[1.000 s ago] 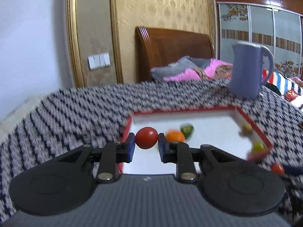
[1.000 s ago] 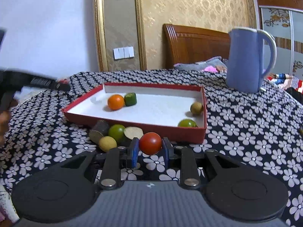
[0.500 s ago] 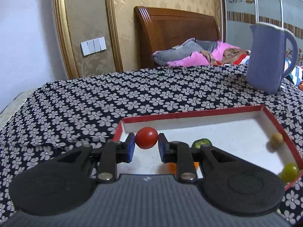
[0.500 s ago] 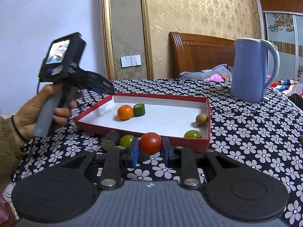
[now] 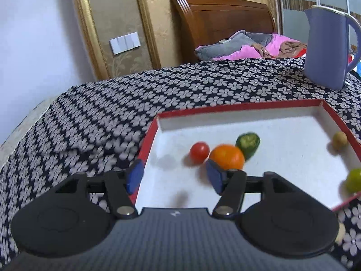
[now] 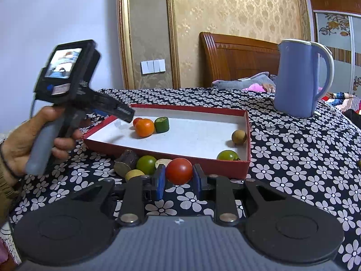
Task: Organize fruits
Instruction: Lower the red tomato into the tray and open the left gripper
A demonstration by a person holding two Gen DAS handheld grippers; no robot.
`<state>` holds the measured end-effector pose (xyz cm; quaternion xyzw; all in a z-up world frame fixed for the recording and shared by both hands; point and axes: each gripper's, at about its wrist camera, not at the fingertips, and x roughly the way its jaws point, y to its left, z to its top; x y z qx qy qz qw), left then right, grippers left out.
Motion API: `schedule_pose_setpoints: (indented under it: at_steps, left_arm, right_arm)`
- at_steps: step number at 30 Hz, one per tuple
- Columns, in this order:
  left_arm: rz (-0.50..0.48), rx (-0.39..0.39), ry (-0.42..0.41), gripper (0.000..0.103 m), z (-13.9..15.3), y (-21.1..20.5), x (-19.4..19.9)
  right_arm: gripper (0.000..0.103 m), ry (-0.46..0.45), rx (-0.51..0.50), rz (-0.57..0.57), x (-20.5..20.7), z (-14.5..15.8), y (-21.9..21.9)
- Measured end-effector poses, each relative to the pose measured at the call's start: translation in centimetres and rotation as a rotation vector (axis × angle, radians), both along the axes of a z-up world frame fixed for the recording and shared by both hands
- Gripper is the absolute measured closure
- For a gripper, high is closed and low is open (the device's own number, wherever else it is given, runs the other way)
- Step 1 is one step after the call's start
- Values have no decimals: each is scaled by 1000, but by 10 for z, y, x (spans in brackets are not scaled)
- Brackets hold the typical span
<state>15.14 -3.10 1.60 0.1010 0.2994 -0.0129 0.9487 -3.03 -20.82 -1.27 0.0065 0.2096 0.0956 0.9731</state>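
My left hand-held gripper (image 5: 174,177) hangs with fingers spread and empty over the red tray (image 6: 247,122). A small tomato (image 5: 199,152) rests inside, touching an orange (image 5: 227,157). My right hand-held gripper (image 6: 178,179) clamps a second tomato (image 6: 179,171) outside the tray's near wall.
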Motion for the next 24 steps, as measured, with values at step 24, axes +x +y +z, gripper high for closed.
schedule_pose_setpoints:
  at_steps: [24]
  left_arm:
    - [130, -47, -61, 12, -24, 39, -80]
  right_arm:
    - [78, -13, -102, 6, 28, 13, 22]
